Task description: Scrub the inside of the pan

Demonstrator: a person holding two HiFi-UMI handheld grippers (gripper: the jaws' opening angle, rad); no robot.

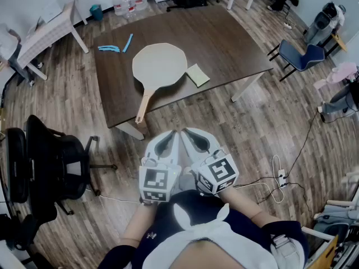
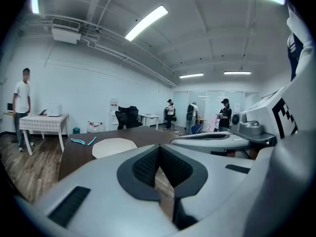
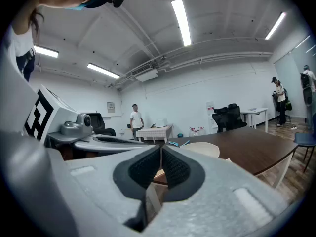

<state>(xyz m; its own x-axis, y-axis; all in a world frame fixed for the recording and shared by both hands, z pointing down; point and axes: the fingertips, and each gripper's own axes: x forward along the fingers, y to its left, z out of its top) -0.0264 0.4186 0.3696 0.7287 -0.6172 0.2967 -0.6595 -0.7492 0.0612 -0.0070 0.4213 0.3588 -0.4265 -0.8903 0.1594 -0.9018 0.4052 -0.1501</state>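
A pale cream, flat round pan with a light wooden handle lies on the dark brown wooden table, its handle reaching toward the table's near edge. A small yellow-green square scrubbing pad sits just beside the pan's rim on the right, and two light blue strips lie apart from it near the far left corner. The left gripper and the right gripper are held side by side close to the person's body, well short of the table; each has its jaws pressed together with nothing between them, so the scrubbing looks not yet begun. The likely trouble lies in the pickup: the pad is thin and flat, so jaws coming down on it may only push it along the smooth tabletop or catch one corner. The pan rests loose, and rubbing inside it without the other gripper steadying the handle would probably spin it or slide it toward the edge. That handle, so near the edge, could also be knocked by a careless approach
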